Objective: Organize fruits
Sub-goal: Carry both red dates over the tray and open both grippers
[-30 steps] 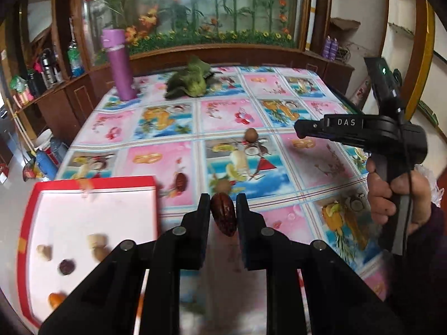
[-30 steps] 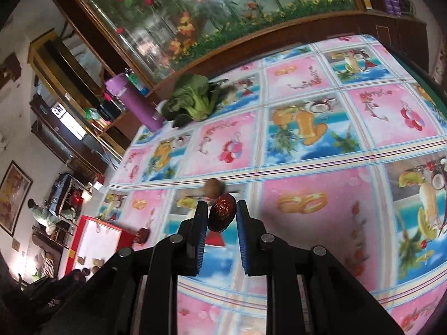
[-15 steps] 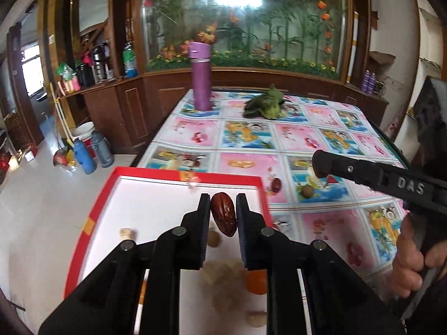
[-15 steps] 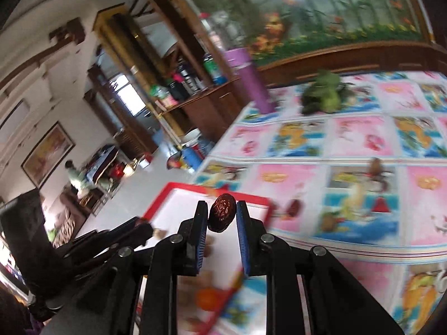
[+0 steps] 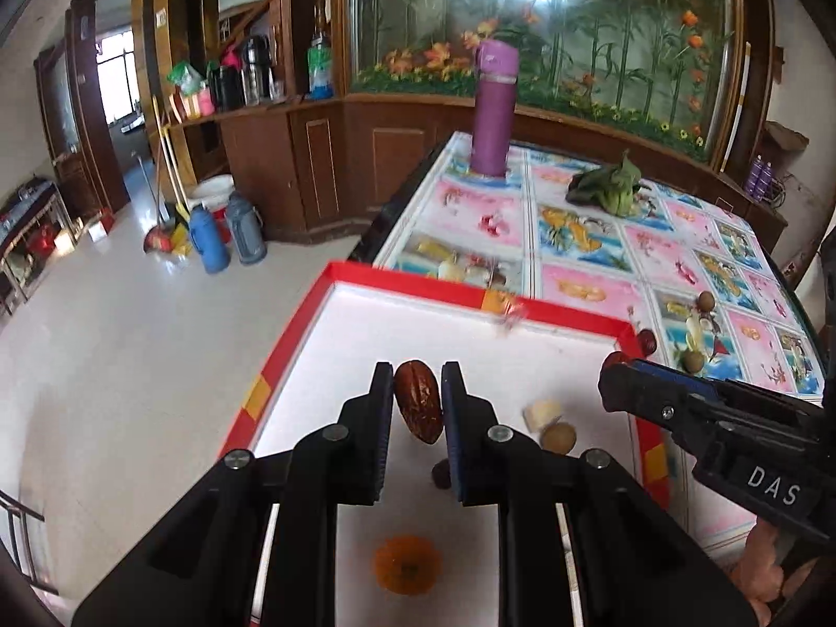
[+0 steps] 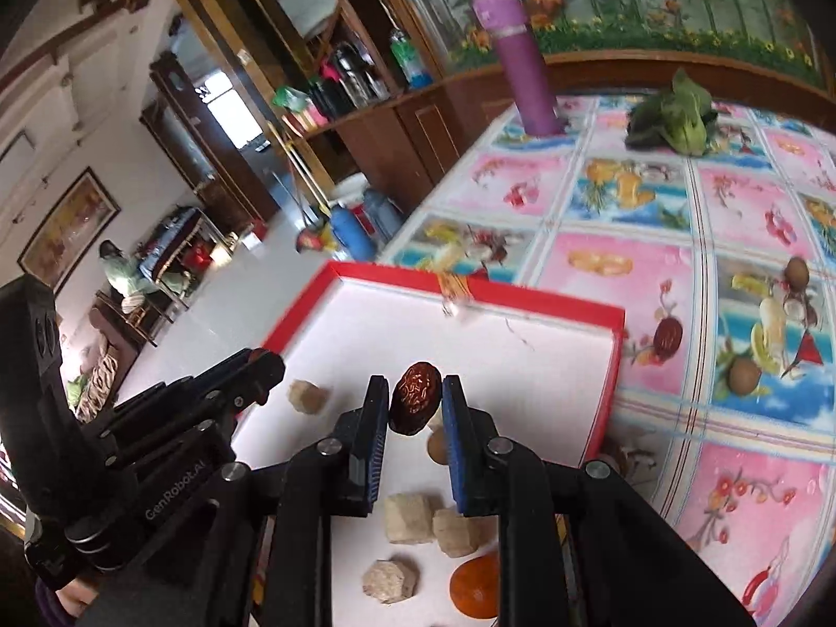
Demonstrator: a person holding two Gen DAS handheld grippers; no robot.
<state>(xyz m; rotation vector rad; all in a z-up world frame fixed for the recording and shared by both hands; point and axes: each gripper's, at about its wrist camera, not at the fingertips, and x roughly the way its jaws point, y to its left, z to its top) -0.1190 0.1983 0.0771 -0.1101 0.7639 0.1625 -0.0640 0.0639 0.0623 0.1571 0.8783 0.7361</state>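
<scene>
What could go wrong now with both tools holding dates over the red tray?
The left tool and right tool hover close together above the red tray, so they might collide. A released date could hit the orange fruit or pale chunks below and roll over the low rim.

Wrinkled glossy date (image 6: 415, 403), matt tray (image 6: 522, 366)

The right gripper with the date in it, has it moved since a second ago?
Yes. The right gripper, shut on a date, was over the tablecloth beside a loose round fruit; now it is to the left, over the red-rimmed tray.
</scene>
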